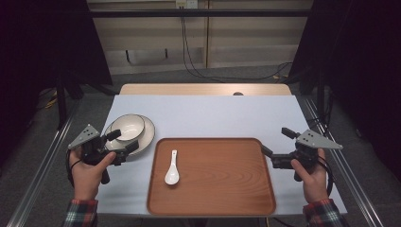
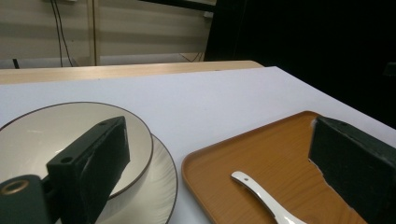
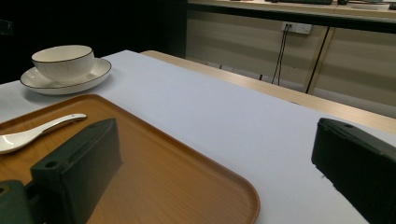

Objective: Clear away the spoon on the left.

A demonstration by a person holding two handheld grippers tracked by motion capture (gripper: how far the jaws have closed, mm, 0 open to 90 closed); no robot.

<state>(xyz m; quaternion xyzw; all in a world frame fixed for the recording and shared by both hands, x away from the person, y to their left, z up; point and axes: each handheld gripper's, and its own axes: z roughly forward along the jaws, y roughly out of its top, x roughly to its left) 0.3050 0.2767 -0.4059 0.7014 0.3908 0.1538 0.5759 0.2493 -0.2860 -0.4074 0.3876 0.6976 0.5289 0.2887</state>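
Note:
A white bowl (image 1: pixel 127 126) with a dark rim sits on a white plate (image 1: pixel 147 134) at the table's left. My left gripper (image 1: pixel 122 141) hovers open just at the near edge of that plate, nothing between its jaws; the bowl (image 2: pixel 56 140) and plate (image 2: pixel 159 191) lie close below it. A brown wooden tray (image 1: pixel 222 177) holds a white ceramic spoon (image 1: pixel 172 169) near its left side. My right gripper (image 1: pixel 276 142) stands open at the tray's right edge, empty. From there the spoon (image 3: pixel 37 132), bowl (image 3: pixel 63 60) and plate (image 3: pixel 60 84) lie to the left.
The tray (image 3: pixel 163 172) rests on a white tabletop (image 1: pixel 208 116) with a wooden strip along its far edge. Metal rails run along both sides of the table. Cables hang from a wall socket behind it.

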